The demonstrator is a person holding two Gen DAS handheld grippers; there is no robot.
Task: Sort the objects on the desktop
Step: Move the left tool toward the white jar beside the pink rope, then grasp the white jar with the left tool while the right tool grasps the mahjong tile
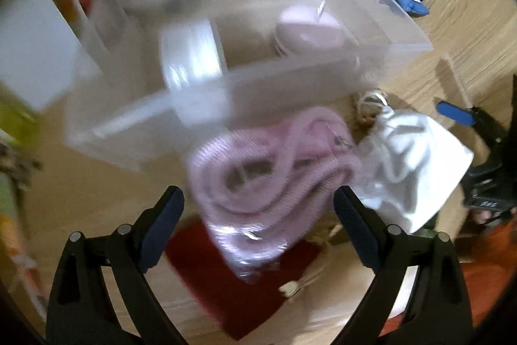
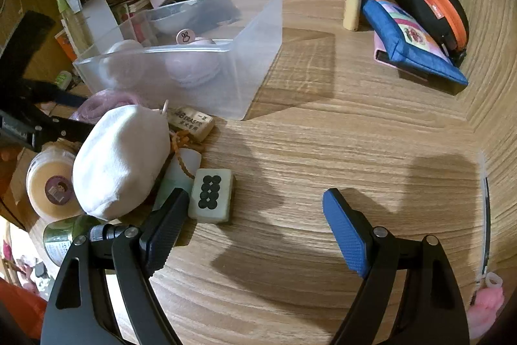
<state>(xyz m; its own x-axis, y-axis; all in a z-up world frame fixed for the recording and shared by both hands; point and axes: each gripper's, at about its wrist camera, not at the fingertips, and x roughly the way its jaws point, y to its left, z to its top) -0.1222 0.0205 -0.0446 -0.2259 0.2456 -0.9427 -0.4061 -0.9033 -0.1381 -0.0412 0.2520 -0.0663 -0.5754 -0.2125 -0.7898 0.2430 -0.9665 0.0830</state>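
Item: pink cord (image 1: 271,170), coiled, in a clear wrapper. Lies just in front of the bin (image 2: 255,54), on its near side, touching the white pouch (image 1: 410,164) and partly over a red pad (image 1: 226,283). Left view is blurred, so finer detail cannot be read.

Handling (a judgement): light, soft, compliant; the wrapper looks slick and may slide between pads. Best taken across the thick middle of the coil, not by a loose wrapper edge or a single loop, which could pull the coil apart.

Left gripper (image 1: 258,209): jaws spread wide, holding nothing, poised over the cord with one finger on either side of it.

Right gripper (image 2: 255,209): jaws likewise spread, empty, over bare desk (image 2: 323,134) to the right of the clutter.

Bin: translucent, open-topped; holds a lilac round case (image 2: 194,67) and a white round thing beside it.

Near the bin's front corner: eraser (image 2: 194,120); beyond it toward the camera, a mahjong tile (image 2: 211,194) (close to the right gripper's left finger) and a tub (image 2: 53,183) on the pouch's far side.

Well right of the bin: small bottle (image 2: 353,2), upright; blue pouch (image 2: 413,44); black-and-orange case (image 2: 433,12) leaning behind it.
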